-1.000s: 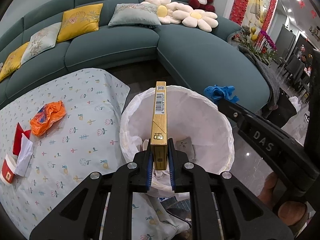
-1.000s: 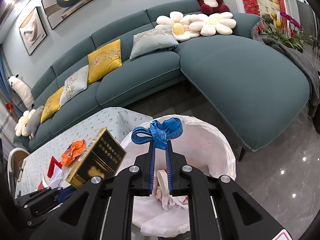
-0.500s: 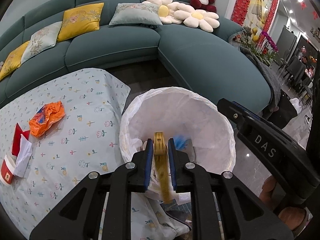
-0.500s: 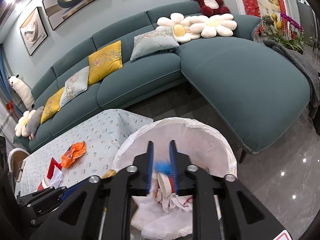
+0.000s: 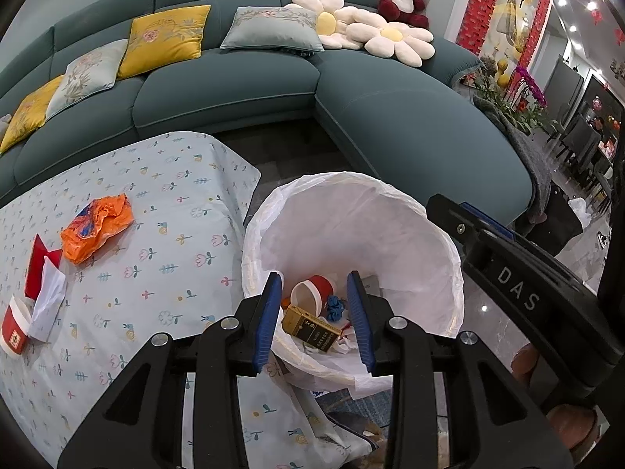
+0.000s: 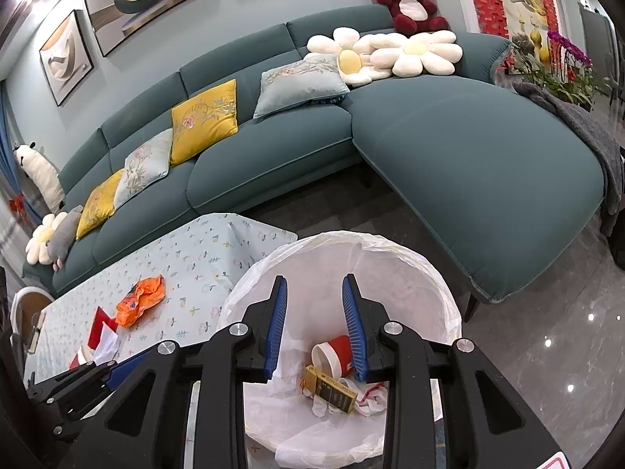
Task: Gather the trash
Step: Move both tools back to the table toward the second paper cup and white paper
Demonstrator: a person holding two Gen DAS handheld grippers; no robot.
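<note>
A white-lined trash bin point(image 5: 390, 203) point(image 6: 422, 262) stands beside the table. Inside lie a gold box point(image 5: 310, 328) point(image 6: 332, 389), a red paper cup point(image 5: 312, 291) point(image 6: 332, 353) and a blue ribbon point(image 5: 335, 306). My left gripper point(image 5: 315, 318) is open and empty above the bin's near rim. My right gripper point(image 6: 314, 326) is open and empty above the bin; its body shows in the left wrist view point(image 5: 515, 293). On the table point(image 5: 164, 211) lie an orange wrapper point(image 5: 95, 226) point(image 6: 140, 299), a red packet with white tissue point(image 5: 43, 277) and a red-and-white cup point(image 5: 15, 322).
A teal corner sofa point(image 5: 410, 117) with cushions curves behind the table and bin. Glossy grey floor point(image 6: 547, 332) lies to the right. A chair point(image 6: 25, 312) stands at the table's far left. Dining chairs and flowers stand at the far right.
Both grippers have opened. The gold box dropped from my left gripper and the blue ribbon from my right gripper; both now lie in the bin.
</note>
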